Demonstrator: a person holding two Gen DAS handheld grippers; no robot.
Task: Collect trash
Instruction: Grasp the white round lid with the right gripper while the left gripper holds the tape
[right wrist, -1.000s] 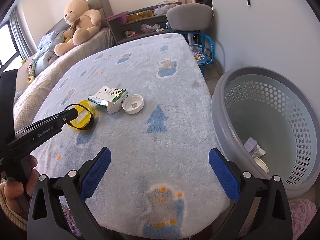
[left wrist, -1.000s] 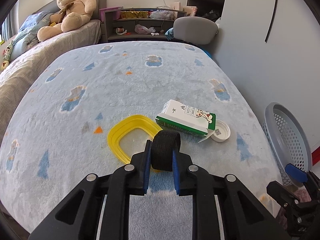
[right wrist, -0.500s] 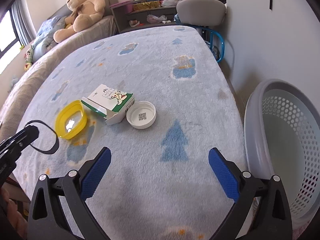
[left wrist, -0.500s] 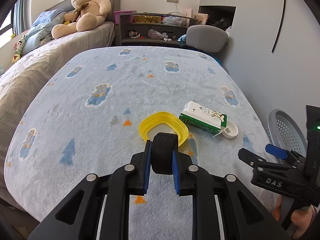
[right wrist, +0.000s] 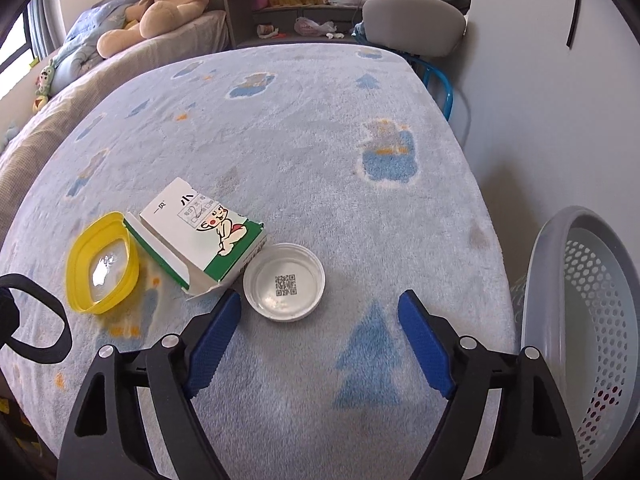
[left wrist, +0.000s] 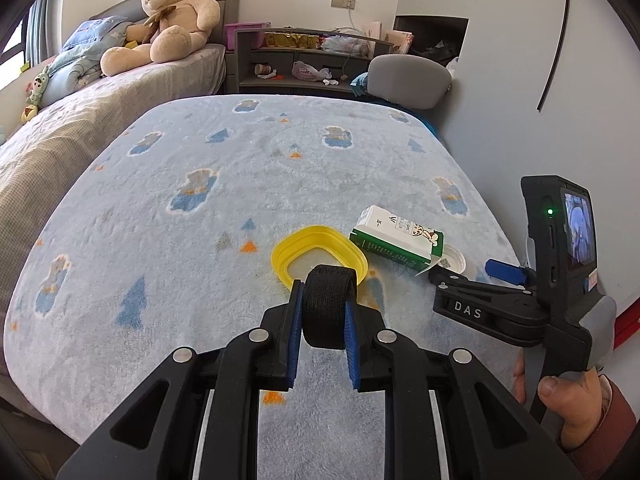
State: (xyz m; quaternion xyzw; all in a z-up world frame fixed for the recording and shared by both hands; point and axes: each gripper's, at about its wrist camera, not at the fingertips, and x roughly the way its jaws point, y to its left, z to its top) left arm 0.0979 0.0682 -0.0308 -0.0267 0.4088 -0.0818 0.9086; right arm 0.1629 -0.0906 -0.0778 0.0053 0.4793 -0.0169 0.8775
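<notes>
My left gripper (left wrist: 322, 312) is shut on a black strap loop (left wrist: 328, 308) and holds it above the blue fleece blanket (left wrist: 200, 240); the loop also shows in the right wrist view (right wrist: 36, 320). My right gripper (right wrist: 320, 320) is open and empty, just short of a white round lid (right wrist: 284, 282) with a QR code. A green-and-white carton (right wrist: 200, 232) lies left of the lid, and a yellow lid (right wrist: 102, 262) lies left of the carton. In the left wrist view the yellow lid (left wrist: 320, 256), carton (left wrist: 396, 238) and white lid (left wrist: 454, 260) lie ahead, with the right gripper (left wrist: 480, 276) at the right.
A grey perforated basket (right wrist: 580, 320) stands at the right edge of the blanket. A grey chair (right wrist: 414, 24), shelves (left wrist: 304, 52) and a teddy bear (left wrist: 168, 12) on the bed are at the back. A white wall (right wrist: 540, 100) runs along the right.
My right gripper has moved left from the basket and down towards the white lid. My left gripper has pulled back with the strap loop still in it.
</notes>
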